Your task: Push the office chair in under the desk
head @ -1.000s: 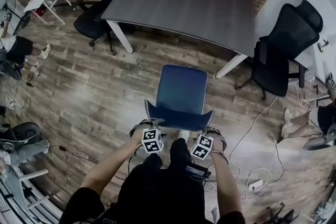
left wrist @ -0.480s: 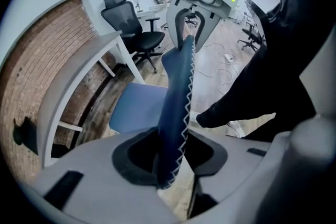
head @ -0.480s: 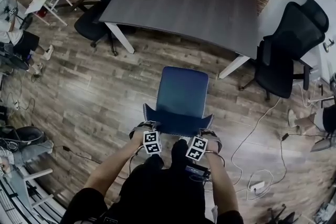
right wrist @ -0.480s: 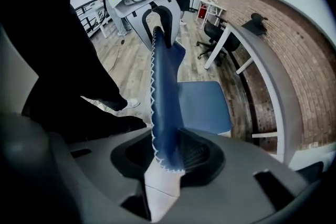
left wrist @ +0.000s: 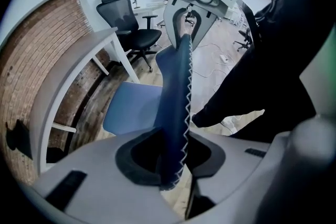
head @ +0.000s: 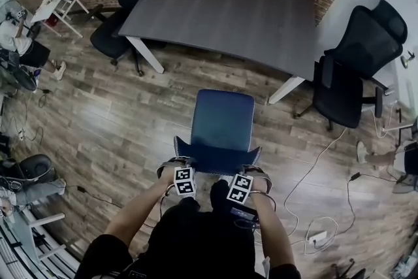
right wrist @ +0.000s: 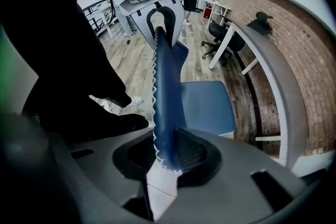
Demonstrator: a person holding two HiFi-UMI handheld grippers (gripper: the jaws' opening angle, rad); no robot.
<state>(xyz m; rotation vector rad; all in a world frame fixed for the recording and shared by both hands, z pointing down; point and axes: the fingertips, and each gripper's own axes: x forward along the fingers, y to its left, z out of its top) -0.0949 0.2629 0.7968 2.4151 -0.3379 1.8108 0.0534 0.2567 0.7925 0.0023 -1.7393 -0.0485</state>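
Both the left hand-held gripper (left wrist: 176,157) and right hand-held gripper (right wrist: 168,155) have just closed on the chair back (head: 217,157), with the desk (head: 222,10) straight ahead.

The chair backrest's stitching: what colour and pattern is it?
White zigzag stitching along the dark blue backrest; clearest in the right gripper view.

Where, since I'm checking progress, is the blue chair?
Head view, centre: the blue chair stands between the person and the grey desk, not yet under it.
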